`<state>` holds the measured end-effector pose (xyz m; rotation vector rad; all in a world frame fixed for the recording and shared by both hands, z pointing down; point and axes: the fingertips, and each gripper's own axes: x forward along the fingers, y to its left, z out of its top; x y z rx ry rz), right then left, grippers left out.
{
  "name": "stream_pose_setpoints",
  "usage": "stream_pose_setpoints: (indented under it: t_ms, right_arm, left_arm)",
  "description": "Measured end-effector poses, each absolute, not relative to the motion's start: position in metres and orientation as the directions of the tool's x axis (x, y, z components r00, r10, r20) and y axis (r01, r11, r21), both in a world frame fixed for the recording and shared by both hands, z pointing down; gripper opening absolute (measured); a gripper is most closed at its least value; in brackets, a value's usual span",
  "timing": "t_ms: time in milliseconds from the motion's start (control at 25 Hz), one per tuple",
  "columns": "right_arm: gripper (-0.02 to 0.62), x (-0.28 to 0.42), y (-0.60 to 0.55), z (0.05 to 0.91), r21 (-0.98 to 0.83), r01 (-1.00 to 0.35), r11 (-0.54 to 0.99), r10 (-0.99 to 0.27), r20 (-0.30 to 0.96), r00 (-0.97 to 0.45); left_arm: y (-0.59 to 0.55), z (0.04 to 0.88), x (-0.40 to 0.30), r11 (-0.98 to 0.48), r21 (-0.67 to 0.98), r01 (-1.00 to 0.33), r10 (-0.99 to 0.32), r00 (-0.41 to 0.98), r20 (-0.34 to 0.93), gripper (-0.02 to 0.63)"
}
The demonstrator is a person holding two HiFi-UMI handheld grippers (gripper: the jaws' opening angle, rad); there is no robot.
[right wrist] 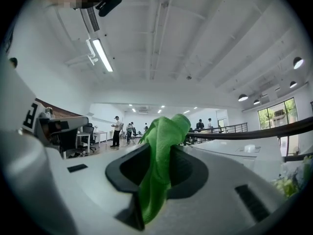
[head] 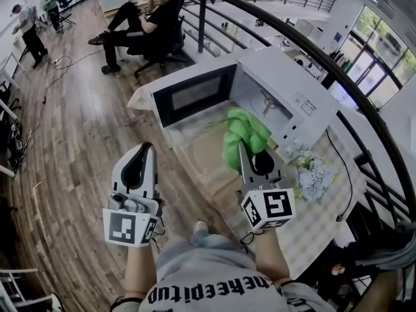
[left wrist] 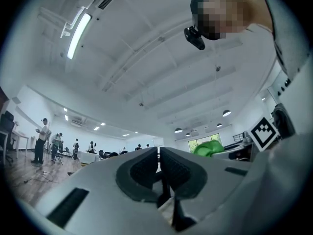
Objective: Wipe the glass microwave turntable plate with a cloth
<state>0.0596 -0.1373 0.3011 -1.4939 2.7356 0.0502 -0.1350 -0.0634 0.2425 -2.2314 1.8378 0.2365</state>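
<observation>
- The right tool (right wrist: pixel 157 155) pinches the cloth (head: pixel 246 134); the left tool (left wrist: pixel 159 156) is pressed together, empty.
- The plate (head: pixel 203 153) seems to lie before the microwave (head: pixel 286 90), faintly seen.
- Best: lower the cloth flat and wipe in circles, with the left tool steadying the rim.

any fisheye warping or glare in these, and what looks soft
Head view: strong fisheye, the railing bows in an arc; light is even, no glare on the microwave. Left gripper view: dark round vignette, the strip light blown out. Right gripper view: same vignette; the green cloth near the lens looks slightly soft.
</observation>
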Motion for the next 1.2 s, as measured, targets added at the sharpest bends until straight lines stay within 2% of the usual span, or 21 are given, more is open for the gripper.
stream_pose_setpoints:
  t_ms: [320,560,1200]
  right_arm:
    - [0.095,0.048,-0.18,0.34,-0.063,-0.826,0.561,-0.822,0.074,-0.564]
    - [0.095,0.041,-0.206,0.395,-0.13,-0.836,0.533,-0.809,0.211,-0.548]
    - [0.094,-0.016,-0.278,0.521,-0.19,-0.847,0.496,-0.692,0.503,-0.518]
  left_arm:
    - [-0.096,0.259,-0.131,-0.187,-0.088,-0.978,-0.953,0.203,-0.226,0.015]
    - [-0.12,0.276,-0.136,-0.211,-0.068,-0.975,-0.959,0.22,-0.179,0.015]
    - [-0.202,0.289,-0.168,-0.296,-0.049,-0.954,-0.941,0.3,-0.158,0.015]
